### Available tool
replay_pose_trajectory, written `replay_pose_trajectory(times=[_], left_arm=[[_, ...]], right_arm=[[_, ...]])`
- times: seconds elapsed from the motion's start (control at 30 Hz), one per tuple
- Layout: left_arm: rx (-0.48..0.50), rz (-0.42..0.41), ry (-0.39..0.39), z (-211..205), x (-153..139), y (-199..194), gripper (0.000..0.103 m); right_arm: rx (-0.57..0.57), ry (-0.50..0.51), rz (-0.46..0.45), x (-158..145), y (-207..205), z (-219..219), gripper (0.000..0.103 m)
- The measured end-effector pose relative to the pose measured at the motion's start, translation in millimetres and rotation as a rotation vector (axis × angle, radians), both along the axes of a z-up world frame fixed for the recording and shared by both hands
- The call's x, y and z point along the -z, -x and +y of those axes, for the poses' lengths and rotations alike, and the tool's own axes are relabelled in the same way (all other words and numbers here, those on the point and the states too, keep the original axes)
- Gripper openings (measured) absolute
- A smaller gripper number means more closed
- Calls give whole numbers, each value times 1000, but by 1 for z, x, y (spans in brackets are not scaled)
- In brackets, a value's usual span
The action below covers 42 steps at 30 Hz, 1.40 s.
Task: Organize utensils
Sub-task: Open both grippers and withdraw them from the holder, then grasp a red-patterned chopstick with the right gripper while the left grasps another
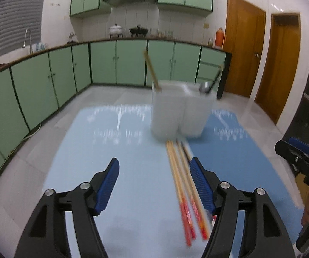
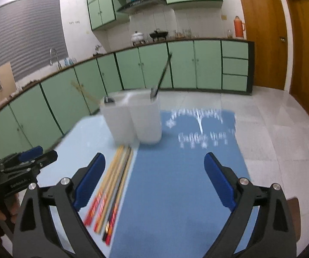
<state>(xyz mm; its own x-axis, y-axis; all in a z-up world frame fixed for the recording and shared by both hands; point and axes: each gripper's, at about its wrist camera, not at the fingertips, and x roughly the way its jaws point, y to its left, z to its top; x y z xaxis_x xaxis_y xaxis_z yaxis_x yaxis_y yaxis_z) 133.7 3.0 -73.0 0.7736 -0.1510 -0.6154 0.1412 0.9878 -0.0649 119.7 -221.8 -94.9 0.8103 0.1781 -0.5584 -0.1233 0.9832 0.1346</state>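
Note:
Several wooden chopsticks (image 1: pixel 179 178) with red ends lie side by side on the blue table (image 1: pixel 133 150), pointing at a white two-compartment utensil holder (image 1: pixel 176 111). One chopstick and a dark-handled ladle stand in the holder. My left gripper (image 1: pixel 154 174) is open over the table, its right finger beside the chopsticks, nothing between the pads. In the right wrist view the same chopsticks (image 2: pixel 111 185) lie just right of the left finger (image 2: pixel 90 182) of my open, empty right gripper (image 2: pixel 154 178), with the holder (image 2: pixel 133 118) beyond. Each gripper shows at the edge of the other's view.
The table top is two blue mats, a light one (image 2: pixel 83 133) and a darker one (image 2: pixel 176 182). Green kitchen cabinets (image 1: pixel 47 81) and a counter with pots run behind. Wooden doors (image 1: pixel 244 49) stand at the right. Grey tiled floor surrounds the table.

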Motion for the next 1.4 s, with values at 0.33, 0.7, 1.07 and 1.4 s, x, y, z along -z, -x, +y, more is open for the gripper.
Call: replay_pose_trajectory(times=[0.33, 0.7, 1.07, 1.4], left_arm=[[28, 86, -45, -7, 49, 38, 67], [-7, 144, -38, 3, 70, 52, 67], [-11, 161, -32, 6, 75, 50, 67], [-11, 171, -33, 6, 77, 51, 67]], right_arm=[[-71, 38, 99, 47, 36, 34, 83], [-134, 99, 206, 78, 49, 53, 73], [-157, 155, 234, 93, 46, 64, 68], [-96, 117, 240, 88, 42, 42, 62]])
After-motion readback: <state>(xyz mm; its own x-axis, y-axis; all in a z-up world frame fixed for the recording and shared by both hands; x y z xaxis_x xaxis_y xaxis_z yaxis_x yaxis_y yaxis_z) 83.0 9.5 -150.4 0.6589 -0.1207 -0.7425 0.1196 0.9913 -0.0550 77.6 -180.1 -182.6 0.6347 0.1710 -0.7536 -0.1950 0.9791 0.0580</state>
